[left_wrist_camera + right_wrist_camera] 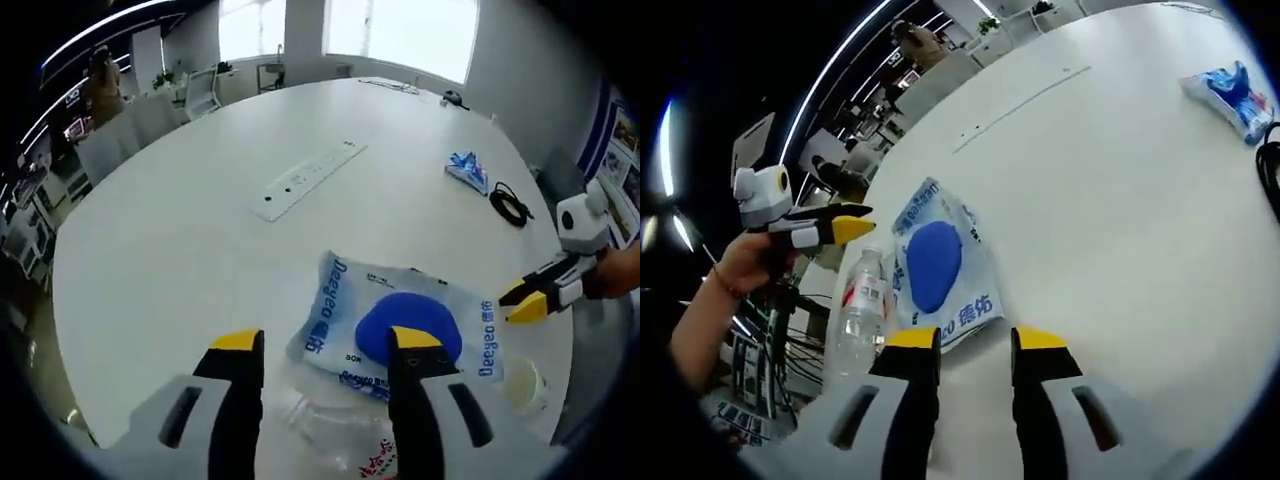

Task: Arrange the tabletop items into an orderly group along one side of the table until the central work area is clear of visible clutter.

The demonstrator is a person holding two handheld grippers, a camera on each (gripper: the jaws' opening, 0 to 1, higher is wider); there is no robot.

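A white and blue packet point(400, 320) with a big blue circle lies flat on the white table point(200, 250) near its edge. A clear water bottle point(335, 430) with a red label lies on its side beside it. My left gripper point(325, 345) hovers open above the bottle and the packet's near edge, holding nothing. My right gripper point(522, 300) comes in from the right, just past the packet's corner. In the right gripper view my right gripper point(975, 345) stands open at the edge of the packet point(940, 265), with the bottle point(862, 305) to its left and the hand-held left gripper point(830, 228) above the bottle.
A small blue and white pouch point(467, 170) point(1230, 95) and a coiled black cable point(510, 205) lie farther along the table. A round white lid or cup point(522, 380) sits by the packet. A long socket panel point(308, 180) is set into the table's middle. Chairs point(120, 140) stand around it.
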